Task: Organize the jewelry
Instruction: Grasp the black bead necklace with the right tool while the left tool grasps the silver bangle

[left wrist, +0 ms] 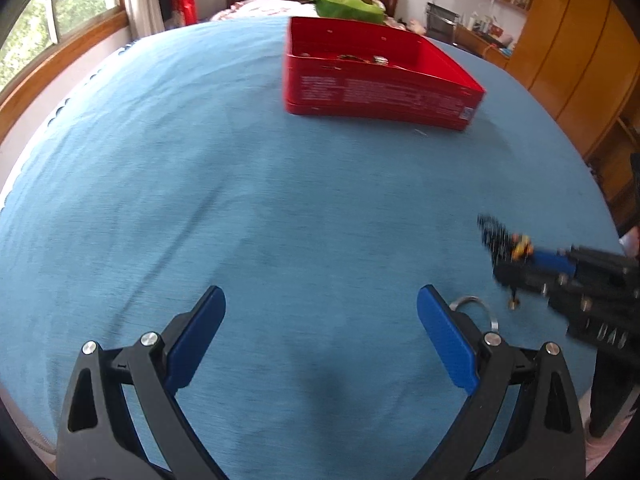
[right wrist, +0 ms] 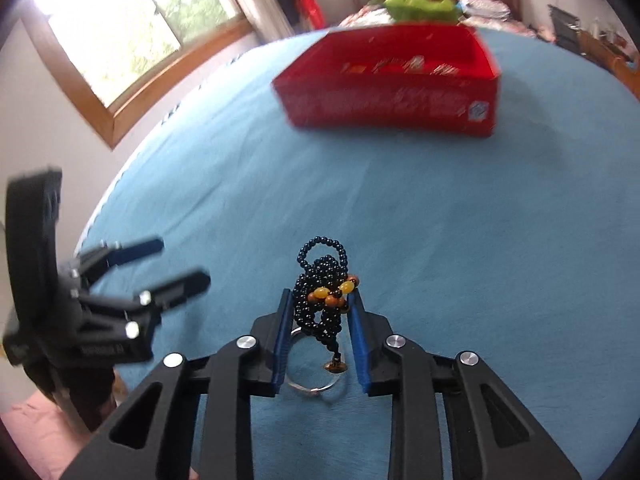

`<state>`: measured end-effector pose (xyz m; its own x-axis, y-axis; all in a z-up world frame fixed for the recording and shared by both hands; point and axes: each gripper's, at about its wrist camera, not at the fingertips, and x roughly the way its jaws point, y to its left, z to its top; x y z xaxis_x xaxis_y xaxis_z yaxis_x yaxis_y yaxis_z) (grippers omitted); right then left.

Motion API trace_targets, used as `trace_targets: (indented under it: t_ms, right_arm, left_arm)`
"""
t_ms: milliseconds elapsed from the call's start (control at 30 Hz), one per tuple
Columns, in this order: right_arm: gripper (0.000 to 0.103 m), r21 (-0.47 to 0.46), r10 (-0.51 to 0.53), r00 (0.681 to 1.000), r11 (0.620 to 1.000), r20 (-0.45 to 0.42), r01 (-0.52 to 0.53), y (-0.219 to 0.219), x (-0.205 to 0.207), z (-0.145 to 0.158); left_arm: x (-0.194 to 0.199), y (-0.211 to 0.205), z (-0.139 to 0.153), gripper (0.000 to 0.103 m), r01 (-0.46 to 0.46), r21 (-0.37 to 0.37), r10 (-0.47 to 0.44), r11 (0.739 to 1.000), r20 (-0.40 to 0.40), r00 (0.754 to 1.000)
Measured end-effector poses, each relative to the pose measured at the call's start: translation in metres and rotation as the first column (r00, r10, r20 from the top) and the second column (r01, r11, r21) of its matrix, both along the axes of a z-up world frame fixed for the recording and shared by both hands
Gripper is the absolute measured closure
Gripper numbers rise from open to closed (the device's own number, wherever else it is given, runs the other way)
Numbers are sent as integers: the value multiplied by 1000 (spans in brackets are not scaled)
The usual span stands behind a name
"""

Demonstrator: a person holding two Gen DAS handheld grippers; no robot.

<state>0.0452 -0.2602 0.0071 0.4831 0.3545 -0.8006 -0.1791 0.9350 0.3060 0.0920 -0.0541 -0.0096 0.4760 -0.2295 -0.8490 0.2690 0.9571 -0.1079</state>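
My right gripper [right wrist: 320, 300] is shut on a black bead bracelet [right wrist: 320, 276] with yellow and orange beads, held above the blue cloth. It also shows at the right of the left wrist view [left wrist: 506, 246], blurred. A silver ring [right wrist: 314, 372] lies on the cloth below the right fingers; it shows beside my left gripper's right finger [left wrist: 476, 306]. My left gripper [left wrist: 320, 304] is open and empty over the cloth. A red box [left wrist: 376, 76] holding several small jewelry pieces stands at the far side, also seen in the right wrist view [right wrist: 392, 80].
The blue cloth [left wrist: 240, 200] covers a round table. A green plush toy [left wrist: 348, 6] lies behind the box. A window [right wrist: 120, 28] is at the left, wooden cabinets [left wrist: 568, 48] at the right, a bed behind.
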Motion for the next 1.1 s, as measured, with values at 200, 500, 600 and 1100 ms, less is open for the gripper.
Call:
trace_targets:
  t_ms: [200,500,600,1100]
  right_arm:
    - [76,-7,-99,995,995,8,99,-41,-6,9]
    - [76,-12,-171,985,985,-10,170,-83,-17,0]
    - [76,-3,-169,986,986,-15,169,-84,-14,-4]
    - [76,43,-158,987,986,-17,158,-93,-14,-9]
  left_arm:
    - [-11,-40,-4,7,104,-13,-104,995,-35,994]
    - [-17,-94,-32,7,175,47,-170,983,-98,981]
    - [-15,-102,-40,8,171,63,-163,983,-120,979]
    - [-6,-113,-38,54,216,56,-204,975,-172,964]
